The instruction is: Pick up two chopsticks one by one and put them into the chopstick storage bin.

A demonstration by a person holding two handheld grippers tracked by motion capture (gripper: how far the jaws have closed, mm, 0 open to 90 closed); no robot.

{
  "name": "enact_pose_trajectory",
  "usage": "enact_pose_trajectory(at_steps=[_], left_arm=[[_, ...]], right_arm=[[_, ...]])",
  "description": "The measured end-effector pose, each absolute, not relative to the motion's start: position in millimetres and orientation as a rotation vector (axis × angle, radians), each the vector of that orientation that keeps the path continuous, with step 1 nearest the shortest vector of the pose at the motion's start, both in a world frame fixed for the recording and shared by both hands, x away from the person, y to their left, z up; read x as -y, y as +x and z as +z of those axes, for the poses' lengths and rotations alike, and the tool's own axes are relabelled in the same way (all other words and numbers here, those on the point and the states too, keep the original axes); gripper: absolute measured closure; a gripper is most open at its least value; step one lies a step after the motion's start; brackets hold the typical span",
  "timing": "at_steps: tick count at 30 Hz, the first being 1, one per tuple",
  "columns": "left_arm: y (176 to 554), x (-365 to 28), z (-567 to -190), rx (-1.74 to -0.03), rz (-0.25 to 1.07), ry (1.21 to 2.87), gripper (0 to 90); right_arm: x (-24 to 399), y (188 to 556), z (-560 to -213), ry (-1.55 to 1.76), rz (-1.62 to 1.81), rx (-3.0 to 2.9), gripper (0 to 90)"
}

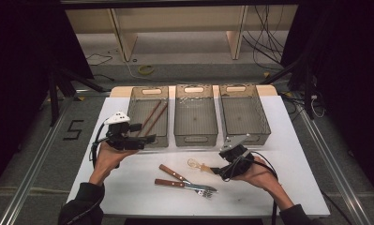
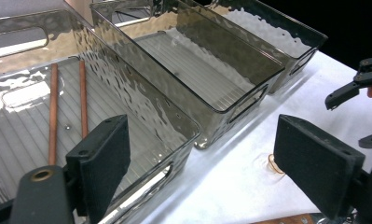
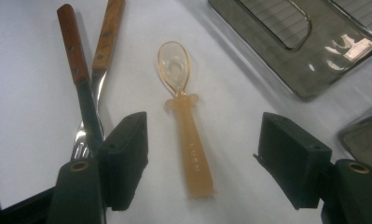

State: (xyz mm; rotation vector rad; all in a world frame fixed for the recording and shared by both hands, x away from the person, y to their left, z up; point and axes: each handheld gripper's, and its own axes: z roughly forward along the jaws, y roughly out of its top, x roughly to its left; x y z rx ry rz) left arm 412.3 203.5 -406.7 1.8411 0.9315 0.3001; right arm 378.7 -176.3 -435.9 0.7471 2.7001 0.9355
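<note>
High view showed two chopsticks (image 1: 153,117) already in the left bin (image 1: 134,108); the spoon (image 1: 199,165) and two forks (image 1: 184,182) lay in front of it. Left gripper (image 1: 149,138) hung spread and empty at that bin's front wall, while right gripper (image 3: 202,158) straddled the spoon, jaws apart.

Left gripper (image 1: 149,139) at the chopsticks' (image 1: 153,117) bin; right gripper (image 1: 214,170) at the spoon (image 1: 199,165).

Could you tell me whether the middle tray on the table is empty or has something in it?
Empty. The middle tray shows only its bare ribbed floor, while the left tray holds two chopsticks.
</note>
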Motion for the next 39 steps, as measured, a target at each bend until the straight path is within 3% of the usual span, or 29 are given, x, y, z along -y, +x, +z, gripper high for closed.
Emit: enact_pose_trajectory(at_steps=[39], left_arm=[[360.9,-177.4,-454.3,-0.836,0.286,1.848,16.5]], right_arm=[[165.1,394.8,-451.2,0.771,0.743,-2.839,46.6]])
